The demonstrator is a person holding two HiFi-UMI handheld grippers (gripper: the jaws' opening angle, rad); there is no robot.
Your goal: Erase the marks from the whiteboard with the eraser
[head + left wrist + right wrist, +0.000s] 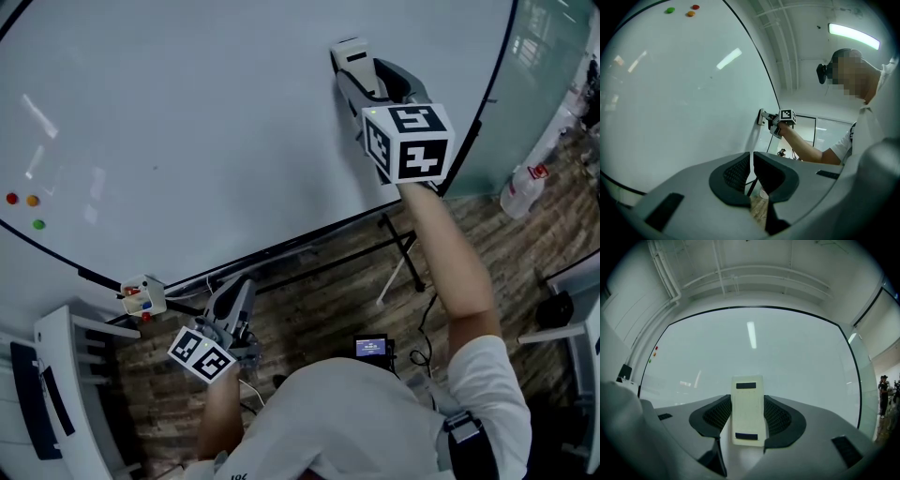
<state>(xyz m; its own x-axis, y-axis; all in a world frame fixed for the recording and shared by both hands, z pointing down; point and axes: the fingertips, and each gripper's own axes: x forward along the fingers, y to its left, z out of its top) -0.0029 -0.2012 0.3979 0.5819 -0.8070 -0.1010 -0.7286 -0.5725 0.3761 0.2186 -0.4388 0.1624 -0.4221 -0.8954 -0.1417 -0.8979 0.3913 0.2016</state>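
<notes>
Down on the left, my left gripper (236, 292) hangs below the whiteboard (187, 112), its jaws pressed together on nothing. Over on the right, my right gripper (749, 420) pinches the eraser (749, 404) by its long sides, and its flat face looks to be on the board. I think it is light and hard, so a grip in the middle should hold it flat. I see no marks.
</notes>
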